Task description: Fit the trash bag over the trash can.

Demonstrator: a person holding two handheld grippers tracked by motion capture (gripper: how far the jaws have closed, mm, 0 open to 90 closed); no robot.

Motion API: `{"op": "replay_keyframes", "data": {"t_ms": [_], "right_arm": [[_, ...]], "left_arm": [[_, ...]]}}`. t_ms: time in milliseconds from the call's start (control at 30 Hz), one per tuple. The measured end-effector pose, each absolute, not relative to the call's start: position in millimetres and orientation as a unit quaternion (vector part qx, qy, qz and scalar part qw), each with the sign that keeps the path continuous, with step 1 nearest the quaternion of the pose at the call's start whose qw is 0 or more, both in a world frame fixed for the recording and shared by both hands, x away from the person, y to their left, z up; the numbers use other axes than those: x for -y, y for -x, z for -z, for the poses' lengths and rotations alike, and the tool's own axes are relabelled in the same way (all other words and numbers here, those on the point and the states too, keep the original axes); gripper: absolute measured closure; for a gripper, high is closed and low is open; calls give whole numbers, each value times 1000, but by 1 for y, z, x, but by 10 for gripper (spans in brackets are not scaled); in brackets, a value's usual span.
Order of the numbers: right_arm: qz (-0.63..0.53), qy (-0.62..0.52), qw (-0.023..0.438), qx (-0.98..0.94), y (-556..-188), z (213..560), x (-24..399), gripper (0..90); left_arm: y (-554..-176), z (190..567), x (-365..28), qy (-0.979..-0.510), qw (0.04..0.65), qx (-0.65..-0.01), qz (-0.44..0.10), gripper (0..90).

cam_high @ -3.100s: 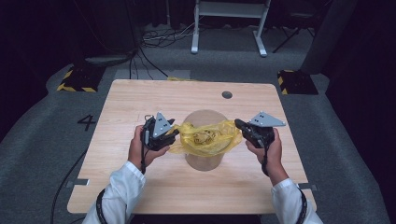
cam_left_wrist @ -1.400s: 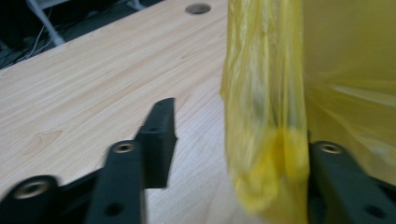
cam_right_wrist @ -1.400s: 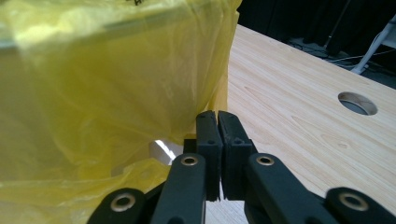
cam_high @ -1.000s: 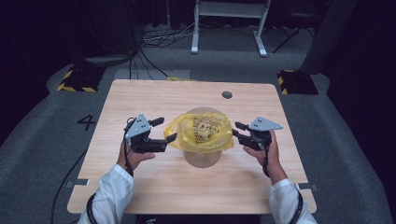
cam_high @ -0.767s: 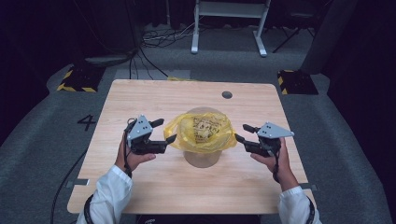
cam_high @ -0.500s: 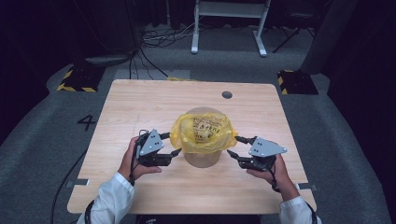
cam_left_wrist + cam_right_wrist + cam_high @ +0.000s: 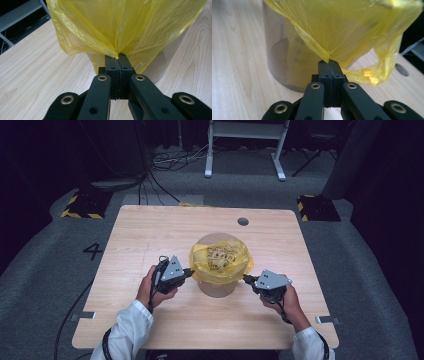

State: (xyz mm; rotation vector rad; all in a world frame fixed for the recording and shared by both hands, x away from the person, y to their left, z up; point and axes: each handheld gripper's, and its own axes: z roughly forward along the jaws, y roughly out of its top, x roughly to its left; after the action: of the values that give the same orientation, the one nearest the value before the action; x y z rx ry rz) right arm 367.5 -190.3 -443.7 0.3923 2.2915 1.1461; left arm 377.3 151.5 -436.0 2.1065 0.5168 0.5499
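A yellow plastic bag lines a translucent round bin in the middle of the table, its top folded out over the rim. My left gripper is at the bin's left side and its jaws have just been closing. They are now shut on the bag's hanging edge, with the left gripper pinching a gathered fold. My right gripper is at the bin's right side, also just closed. The right gripper pinches the bag in front of the bin wall.
The wooden table has a round cable hole at the back right. A white metal frame and cables lie on the floor behind. Black-and-yellow blocks sit off the table's back corners.
Both hands dropped and drew nearer the table's front, from beside the bag's rim to lower at the bin's sides. Both pairs of jaws went from open to shut on the bag's edge.
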Motion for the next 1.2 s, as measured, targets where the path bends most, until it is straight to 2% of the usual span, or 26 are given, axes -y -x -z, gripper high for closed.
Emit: {"op": "replay_keyframes", "data": {"t_ms": [333,367,400,433,500,533,567,667,733,800,967,1133,1200], "right_arm": [[-426,-150,218,-865,-366,459,196,900],[-417,-151,213,-870,-366,462,197,900],[-407,-153,217,-874,-366,466,198,900],[-408,-162,219,-872,-366,468,200,900],[-428,-174,211,-861,-367,465,208,849],[-438,-180,212,-855,-367,461,213,777],[-447,-190,216,-847,-367,455,218,748],[-472,-209,227,-826,-369,436,233,635],[-489,-227,226,-811,-375,423,243,610],[-497,-241,229,-801,-387,413,245,541],[-479,-247,218,-814,-424,399,236,466],[-471,-241,173,-831,-451,412,228,437],[-469,-229,152,-839,-455,419,223,428]], "left_arm": [[-357,437,-167,-844,436,-210,-230,893],[-357,435,-171,-838,437,-223,-237,820],[-357,434,-176,-833,445,-235,-230,678],[-357,431,-182,-828,457,-240,-221,579],[-354,424,-194,-812,485,-251,-207,444],[-353,420,-200,-801,499,-256,-209,393],[-354,415,-208,-793,511,-257,-211,374],[-360,403,-218,-782,519,-269,-217,377],[-370,396,-218,-785,522,-262,-206,376],[-381,391,-210,-792,514,-260,-202,364],[-414,391,-189,-812,493,-248,-188,367],[-432,400,-176,-829,480,-232,-171,491],[-436,402,-175,-829,487,-227,-158,572]]}}
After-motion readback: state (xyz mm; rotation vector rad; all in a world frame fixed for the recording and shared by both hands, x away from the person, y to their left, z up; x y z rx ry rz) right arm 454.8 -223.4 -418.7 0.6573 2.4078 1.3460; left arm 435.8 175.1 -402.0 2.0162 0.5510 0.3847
